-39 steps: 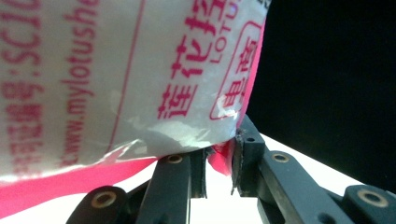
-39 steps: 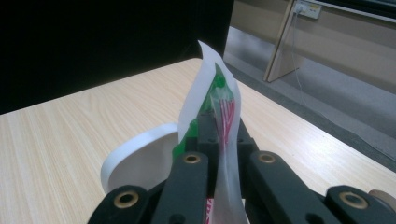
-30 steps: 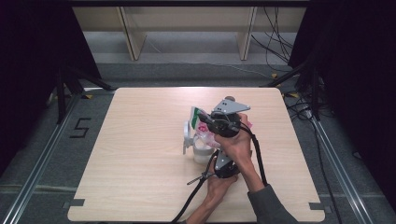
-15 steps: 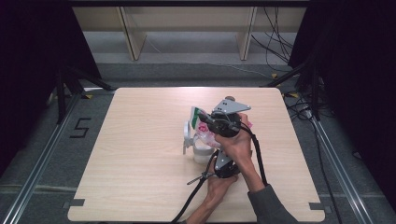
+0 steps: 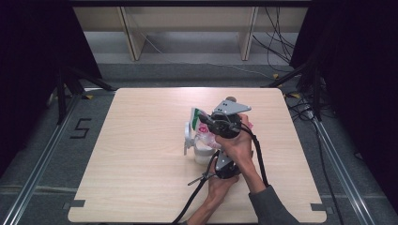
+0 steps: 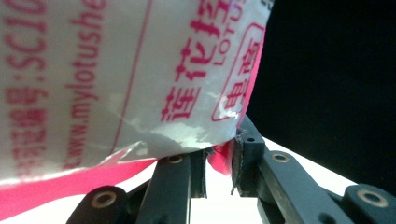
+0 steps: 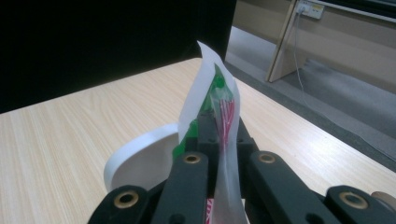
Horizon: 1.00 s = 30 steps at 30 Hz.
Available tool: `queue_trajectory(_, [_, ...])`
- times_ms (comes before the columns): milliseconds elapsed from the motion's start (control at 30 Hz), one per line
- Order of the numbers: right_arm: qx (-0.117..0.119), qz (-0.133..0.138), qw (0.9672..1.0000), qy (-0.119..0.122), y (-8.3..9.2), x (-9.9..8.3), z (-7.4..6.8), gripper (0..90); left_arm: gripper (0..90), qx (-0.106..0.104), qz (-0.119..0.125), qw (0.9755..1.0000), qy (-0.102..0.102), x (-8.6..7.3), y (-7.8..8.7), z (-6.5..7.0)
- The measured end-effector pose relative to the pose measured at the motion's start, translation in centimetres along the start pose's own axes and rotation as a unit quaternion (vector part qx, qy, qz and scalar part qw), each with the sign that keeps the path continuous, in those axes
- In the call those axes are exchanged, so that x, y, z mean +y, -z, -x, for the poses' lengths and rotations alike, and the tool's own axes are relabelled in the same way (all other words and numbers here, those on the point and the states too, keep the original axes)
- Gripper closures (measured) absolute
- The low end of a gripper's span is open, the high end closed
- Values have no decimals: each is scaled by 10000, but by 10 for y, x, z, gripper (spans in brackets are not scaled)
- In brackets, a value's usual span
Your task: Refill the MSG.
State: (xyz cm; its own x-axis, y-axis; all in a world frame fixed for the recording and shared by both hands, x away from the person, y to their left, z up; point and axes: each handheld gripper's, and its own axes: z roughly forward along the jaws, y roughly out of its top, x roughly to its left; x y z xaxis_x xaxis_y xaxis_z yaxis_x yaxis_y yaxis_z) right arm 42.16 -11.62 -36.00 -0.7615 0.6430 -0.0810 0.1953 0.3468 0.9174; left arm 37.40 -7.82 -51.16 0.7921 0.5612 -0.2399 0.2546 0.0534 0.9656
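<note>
A: Anything shift in the last second?
B: No. Our right gripper [image 7: 219,135] stays clamped on the packet [image 7: 219,100] top, left gripper [image 6: 219,170] pinching its lower corner, mid-table [image 5: 141,187] over the white cup [image 5: 202,152]. We judge we're set to tear.

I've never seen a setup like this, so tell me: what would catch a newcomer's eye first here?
Most striking is the plastic packet with red and green print, held up over a white mug near the middle of the wooden table. Two black hand-held tools pinch it: the right claw is shut on its upper edge, and the left claw nips its pink bottom corner. Both hands crowd in from the table's near edge.
</note>
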Motion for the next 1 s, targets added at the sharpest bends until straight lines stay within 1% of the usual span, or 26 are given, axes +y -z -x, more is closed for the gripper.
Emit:
queue_trajectory(33, [34, -25, 10000, 8, 0, 0, 1, 883, 779, 30, 6, 10000, 10, 0, 0, 0])
queue_trajectory(67, [55, -46, 10000, -49, 1, 0, 0, 883, 779, 44, 14, 10000, -13, 0, 0, -1])
queue_trajectory(100, [-10, 49, 10000, -9, 2, 1, 0, 883, 779, 48, 15, 10000, -31, 1, 1, -1])
queue_trajectory(133, [-8, 1, 10000, -24, 4, 2, -1, 884, 780, 41, 16, 10000, -38, 1, 1, -1])
queue_trajectory(167, [23, 29, 10000, 63, 3, 2, 0, 883, 779, 33, 8, 10000, -23, 1, 1, -1])
queue_trajectory(233, [-32, 38, 10000, 43, 0, 0, 0, 883, 779, 9, 1, 10000, 36, 0, 0, -1])
queue_trajectory(267, [37, -61, 10000, -21, 0, 0, 0, 884, 779, 10, -1, 10000, 30, 0, 0, -1])
queue_trajectory(300, [51, -48, 10000, -48, 1, 0, 0, 884, 780, 24, -6, 10000, 7, 0, 0, -1])
queue_trajectory(333, [-28, 57, 10000, -30, 1, 0, 0, 884, 780, 33, 0, 10000, -13, 0, 1, -1])
queue_trajectory(367, [19, -10, 10000, -83, 3, 1, 0, 885, 779, 46, 5, 10000, -64, 1, 0, 0])
queue_trajectory(400, [61, -22, 10000, -19, 2, 1, 0, 885, 779, 76, 5, 9999, -100, 1, 0, 1])
queue_trajectory(433, [-2, 16, 10000, 33, 2, 1, 1, 885, 779, 54, -13, 9999, -136, 1, 0, 2])
queue_trajectory(467, [-43, -14, 10000, -82, 1, 0, -1, 885, 779, 46, -12, 9999, -116, 1, 0, 2])
queue_trajectory(500, [-5, -22, 10000, -30, 0, 0, 0, 885, 779, 34, -6, 10000, -91, 0, 0, 1])
queue_trajectory(533, [10, -24, 10000, 77, 1, 1, 2, 885, 780, 52, -1, 10000, -68, 0, 0, 1])
queue_trajectory(567, [31, -36, 10000, -5, 1, 0, 2, 886, 780, 50, -4, 10000, -66, 0, 0, 1])
queue_trajectory(600, [64, -38, 10000, -13, 1, 1, 2, 886, 780, 53, 0, 10000, -75, 0, 0, 1])
queue_trajectory(633, [22, -75, 10000, -43, 2, 1, 1, 885, 780, 46, 4, 10000, -71, 1, 0, 1])
queue_trajectory(667, [-49, 39, 10000, -40, 0, 0, 0, 885, 780, 51, -2, 10000, -72, 1, 0, 1])
queue_trajectory(700, [-7, 15, 10000, 26, 0, 0, 1, 885, 780, 56, -9, 10000, -69, 1, 0, 0])
queue_trajectory(767, [-16, 28, 10000, -4, 0, 0, 1, 885, 780, 46, -2, 10000, -74, 0, 0, 1])
queue_trajectory(800, [-11, -31, 10000, 56, 2, 1, 2, 885, 780, 45, -3, 10000, -71, 0, 0, 1])
queue_trajectory(867, [4, -53, 10000, -82, 2, 1, 1, 886, 780, 89, -31, 9999, -72, 0, 0, 1])
queue_trajectory(933, [5, -55, 9999, -84, 2, 1, 1, 886, 780, 85, -29, 9999, -74, 1, 0, 1])
queue_trajectory(967, [3, -58, 10000, -39, 2, 1, 1, 886, 780, 54, -15, 10000, -70, 0, 0, 0])
queue_trajectory(1000, [18, -46, 10000, -19, 2, 1, 1, 887, 780, 4, 1, 10000, -24, 0, 0, -1])
